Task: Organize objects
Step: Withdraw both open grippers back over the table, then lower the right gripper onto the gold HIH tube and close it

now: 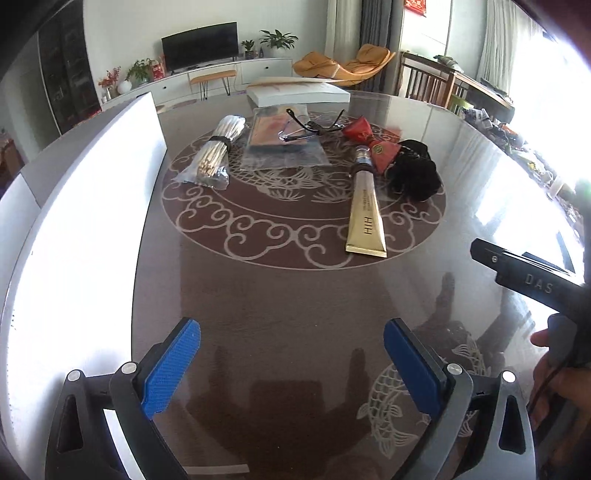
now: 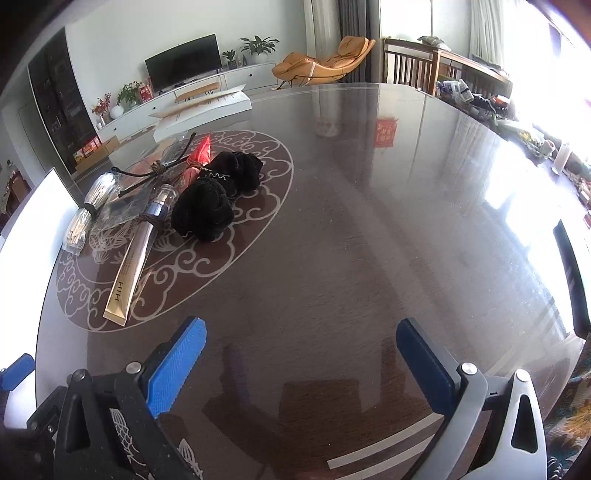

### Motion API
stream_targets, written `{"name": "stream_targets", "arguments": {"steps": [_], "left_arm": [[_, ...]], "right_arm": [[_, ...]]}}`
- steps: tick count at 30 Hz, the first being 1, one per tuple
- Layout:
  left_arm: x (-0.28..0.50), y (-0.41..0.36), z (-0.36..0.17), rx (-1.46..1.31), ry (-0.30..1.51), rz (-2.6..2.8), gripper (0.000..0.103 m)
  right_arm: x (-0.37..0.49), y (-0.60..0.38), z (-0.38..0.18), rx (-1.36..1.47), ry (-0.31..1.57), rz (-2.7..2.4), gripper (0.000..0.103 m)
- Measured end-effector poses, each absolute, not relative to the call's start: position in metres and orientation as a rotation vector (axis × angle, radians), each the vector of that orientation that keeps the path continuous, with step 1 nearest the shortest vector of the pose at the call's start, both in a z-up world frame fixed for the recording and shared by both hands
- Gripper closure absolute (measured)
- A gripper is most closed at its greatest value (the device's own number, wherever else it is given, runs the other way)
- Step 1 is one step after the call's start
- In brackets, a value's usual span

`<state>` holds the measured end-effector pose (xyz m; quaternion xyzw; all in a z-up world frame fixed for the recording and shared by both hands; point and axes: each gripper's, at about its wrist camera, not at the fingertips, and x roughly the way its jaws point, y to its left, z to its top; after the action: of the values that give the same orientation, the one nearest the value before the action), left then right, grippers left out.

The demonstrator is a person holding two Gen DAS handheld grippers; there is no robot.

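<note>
Both claws, left gripper (image 1: 291,363) and right gripper (image 2: 301,363), were spread, empty; your gold tube (image 1: 365,218) near table (image 1: 295,288) centre looked light, slick; pinch mid-body.

- A dark glossy table (image 1: 295,302) with a pale cloud-and-fish pattern filled the foreground.
- A black television (image 1: 200,46) stood on a long white cabinet (image 1: 221,75) against the far wall.
- Potted plants (image 1: 277,40) sat on the cabinet beside the television.
- An orange lounge chair (image 1: 343,66) lay near the grey curtain (image 2: 354,33).
- A wooden chair (image 2: 410,66) stood behind the table's far edge.
</note>
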<state>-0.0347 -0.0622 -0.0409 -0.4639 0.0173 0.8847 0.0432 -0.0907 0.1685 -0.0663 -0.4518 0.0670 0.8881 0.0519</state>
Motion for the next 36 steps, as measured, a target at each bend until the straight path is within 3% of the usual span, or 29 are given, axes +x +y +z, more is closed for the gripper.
{"name": "stream_targets", "arguments": {"steps": [13,36], "left_arm": [[-0.044,-0.066,-0.063,-1.438,0.075,2.712,0.001],[-0.041,-0.072,-0.065,-1.431,0.078,2.709,0.000]], "right_arm": [[-0.091,0.175,-0.071,-1.402,0.277,2.683,0.000],[-0.090,0.169,-0.072,-1.406,0.218,2.684,0.000]]}}
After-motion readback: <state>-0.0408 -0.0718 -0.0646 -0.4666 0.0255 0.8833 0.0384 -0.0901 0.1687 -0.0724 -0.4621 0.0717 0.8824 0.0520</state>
